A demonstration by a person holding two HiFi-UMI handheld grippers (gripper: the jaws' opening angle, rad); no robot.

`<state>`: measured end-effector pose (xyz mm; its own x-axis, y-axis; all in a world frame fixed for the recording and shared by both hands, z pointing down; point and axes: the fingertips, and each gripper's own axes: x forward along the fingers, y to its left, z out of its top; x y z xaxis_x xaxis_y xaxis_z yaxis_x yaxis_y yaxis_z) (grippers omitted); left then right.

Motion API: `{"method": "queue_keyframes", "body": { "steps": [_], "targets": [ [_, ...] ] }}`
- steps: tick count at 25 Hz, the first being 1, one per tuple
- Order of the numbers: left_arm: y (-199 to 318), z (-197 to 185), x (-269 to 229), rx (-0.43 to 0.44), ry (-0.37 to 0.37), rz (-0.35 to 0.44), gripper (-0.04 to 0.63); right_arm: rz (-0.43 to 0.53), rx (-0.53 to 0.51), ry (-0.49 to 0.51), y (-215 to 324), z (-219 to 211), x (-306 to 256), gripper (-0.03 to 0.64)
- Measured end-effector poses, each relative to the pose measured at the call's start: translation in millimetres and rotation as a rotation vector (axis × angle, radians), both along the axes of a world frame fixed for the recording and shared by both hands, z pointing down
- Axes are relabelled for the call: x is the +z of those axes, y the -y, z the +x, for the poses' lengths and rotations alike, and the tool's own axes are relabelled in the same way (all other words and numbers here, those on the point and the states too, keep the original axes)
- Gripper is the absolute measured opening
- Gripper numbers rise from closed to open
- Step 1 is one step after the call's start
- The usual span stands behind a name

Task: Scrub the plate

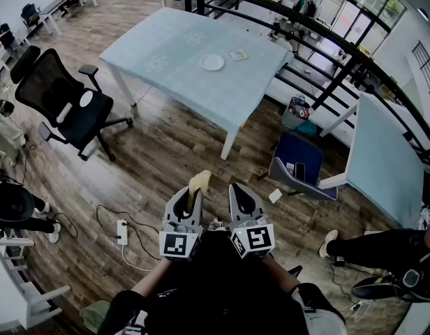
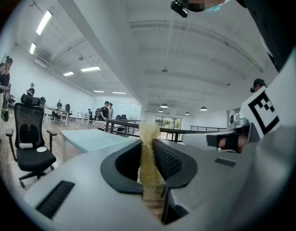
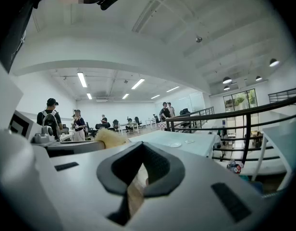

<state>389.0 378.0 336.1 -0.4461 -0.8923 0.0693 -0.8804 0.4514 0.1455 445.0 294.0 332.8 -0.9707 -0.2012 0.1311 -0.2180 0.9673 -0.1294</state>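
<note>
A small white plate lies on the pale blue table far ahead of me; it also shows in the right gripper view as the plate. Both grippers are held close to my body, well short of the table. My left gripper is shut on a yellow scrub sponge, which stands upright between the jaws as the sponge. My right gripper sits beside it, jaws together and nothing in them. The sponge's tip shows at the left of the right gripper view.
A small yellowish item lies on the table beyond the plate. A black office chair stands at the left, a second pale table and a blue seat at the right. A power strip with cables lies on the wood floor. A black railing runs behind.
</note>
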Motion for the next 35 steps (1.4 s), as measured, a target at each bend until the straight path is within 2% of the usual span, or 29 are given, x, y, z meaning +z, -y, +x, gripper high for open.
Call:
{"method": "queue_keyframes", "body": {
  "steps": [9,19,25,29,35],
  "targets": [
    [7.4,9.2,-2.4,0.013,0.015,-0.011,0.071,-0.007,0.008,-0.002,6.0,9.9,3.2,0.008],
    [5.1,7.5,1.9,0.020,-0.007,0.002,0.071,0.001,0.021,-0.005,6.0,8.3,1.3,0.008],
    [2.8,1.3,1.1,-0.017,-0.008,-0.002,0.071,0.003,-0.003,-0.010,4.7,5.4,4.1,0.008],
    [-3.0,-2.5,-1.8,-0.043,0.019,-0.020,0.071,-0.035,-0.009,0.003,3.5,1.8,6.7,0.008],
    [-12.0,-11.0,8.1,-0.089,-0.041,-0.003,0.071,-0.024,-0.029,0.009,1.6,-8.3,7.5,0.008]
  ]
}}
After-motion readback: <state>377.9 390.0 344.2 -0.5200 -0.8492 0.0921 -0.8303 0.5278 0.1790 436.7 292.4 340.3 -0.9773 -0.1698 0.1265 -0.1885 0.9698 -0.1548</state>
